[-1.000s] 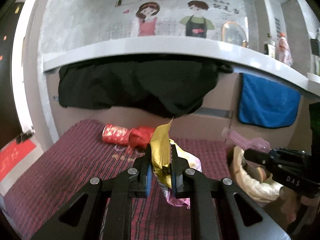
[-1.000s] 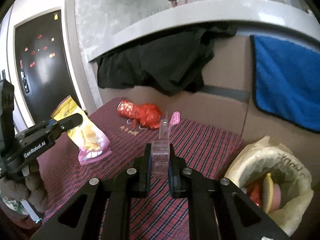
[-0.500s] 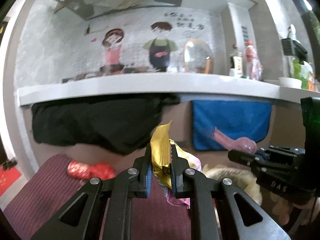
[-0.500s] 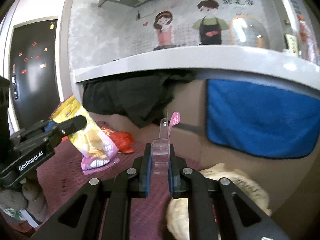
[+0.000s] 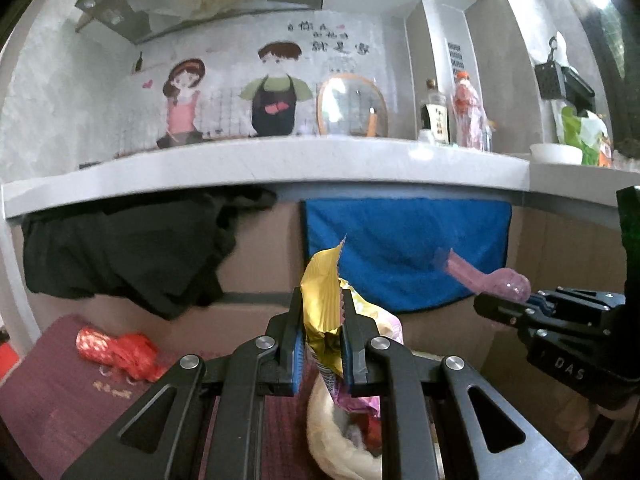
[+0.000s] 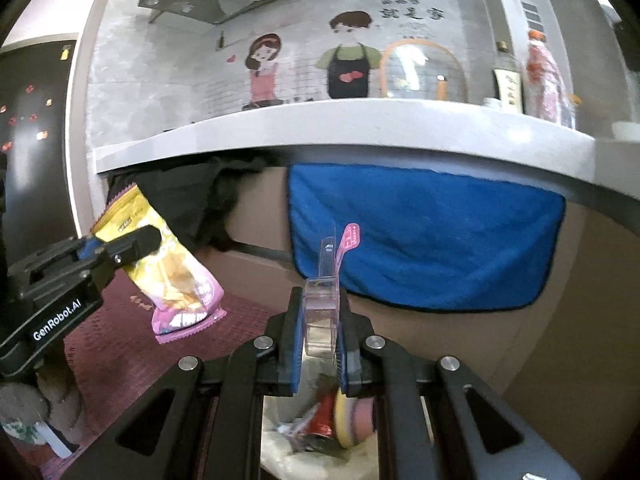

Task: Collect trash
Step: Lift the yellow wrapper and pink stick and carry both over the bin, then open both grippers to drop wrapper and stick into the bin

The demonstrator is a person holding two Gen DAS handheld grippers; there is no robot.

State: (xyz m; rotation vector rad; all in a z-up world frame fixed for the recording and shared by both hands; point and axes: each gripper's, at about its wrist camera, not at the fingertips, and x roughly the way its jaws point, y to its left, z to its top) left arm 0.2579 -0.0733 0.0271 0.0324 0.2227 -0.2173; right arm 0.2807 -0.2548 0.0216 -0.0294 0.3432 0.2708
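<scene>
My left gripper [image 5: 322, 344], marked "GenRobot.AI", pinches one yellow snack wrapper [image 5: 320, 300]; my right gripper [image 6: 318, 344] clamps one clear plastic package [image 6: 320, 312], pink label unreadable.

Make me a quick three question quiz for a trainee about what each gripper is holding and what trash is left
1. True or false: the left gripper is shut on a yellow snack bag.
2. What does the right gripper hold? A) red wrapper B) clear plastic package C) blue towel
3. Fill in: the red wrapper lies on the dark red ____.

Key: 1 true. 2 B, the clear plastic package. 3 cloth.
</scene>
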